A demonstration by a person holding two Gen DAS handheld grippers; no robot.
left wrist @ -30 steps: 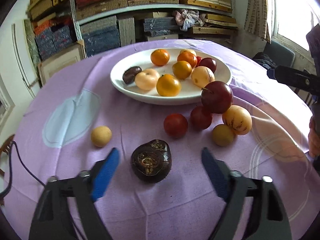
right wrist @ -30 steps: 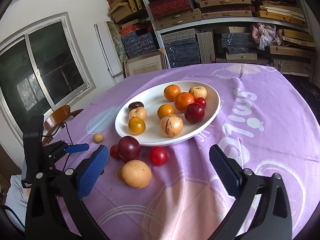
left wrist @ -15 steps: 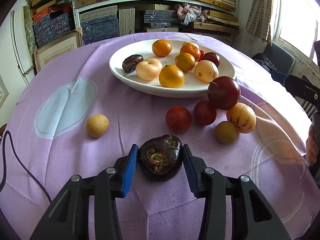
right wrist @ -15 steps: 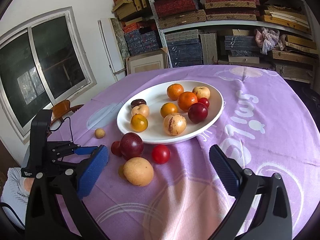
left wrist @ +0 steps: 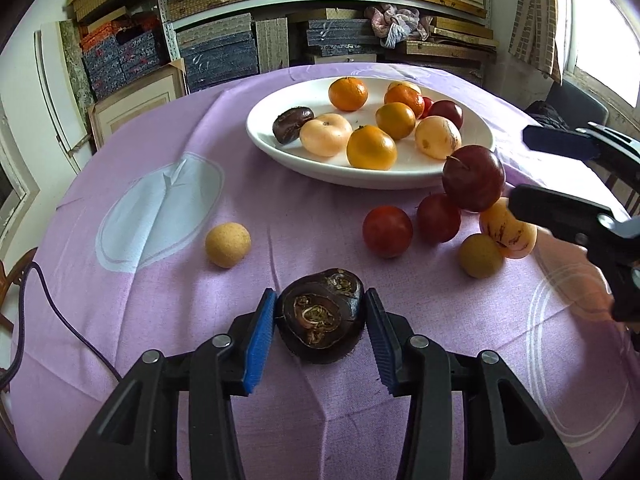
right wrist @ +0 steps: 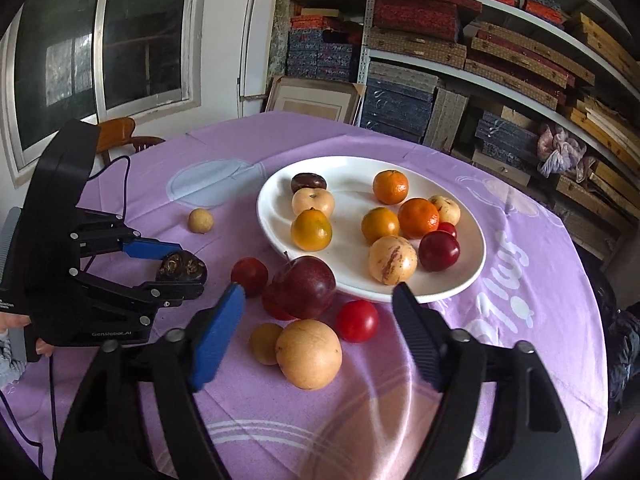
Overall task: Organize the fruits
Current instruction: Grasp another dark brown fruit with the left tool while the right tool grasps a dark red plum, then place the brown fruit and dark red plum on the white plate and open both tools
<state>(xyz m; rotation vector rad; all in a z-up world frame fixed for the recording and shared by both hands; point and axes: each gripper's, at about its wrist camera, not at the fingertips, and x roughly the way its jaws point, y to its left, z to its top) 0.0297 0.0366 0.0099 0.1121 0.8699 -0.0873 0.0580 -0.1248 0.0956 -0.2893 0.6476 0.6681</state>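
My left gripper (left wrist: 320, 336) is shut on a dark brown fruit (left wrist: 320, 314) at the near side of the purple tablecloth; it also shows in the right wrist view (right wrist: 182, 266). A white plate (left wrist: 280, 148) holds several oranges, pale fruits, a dark fruit and red plums. Beside the plate lie a large dark red apple (left wrist: 473, 178), two small red fruits (left wrist: 387, 231), a speckled yellow fruit (left wrist: 508, 232) and a small yellow one (left wrist: 480, 255). A small yellow fruit (left wrist: 227, 245) lies alone at the left. My right gripper (right wrist: 320, 304) is open, just above the loose fruits beside the plate (right wrist: 472, 272).
The round table is covered by the purple cloth (left wrist: 160, 320). A dark cable (left wrist: 60, 312) runs over its left edge. Shelves stacked with boxes (left wrist: 224, 48) stand behind the table. A wooden chair (right wrist: 120, 136) stands by the window.
My left gripper closed on the dark brown fruit and now holds it. My right gripper moved closer to the loose fruits near the plate, still open.
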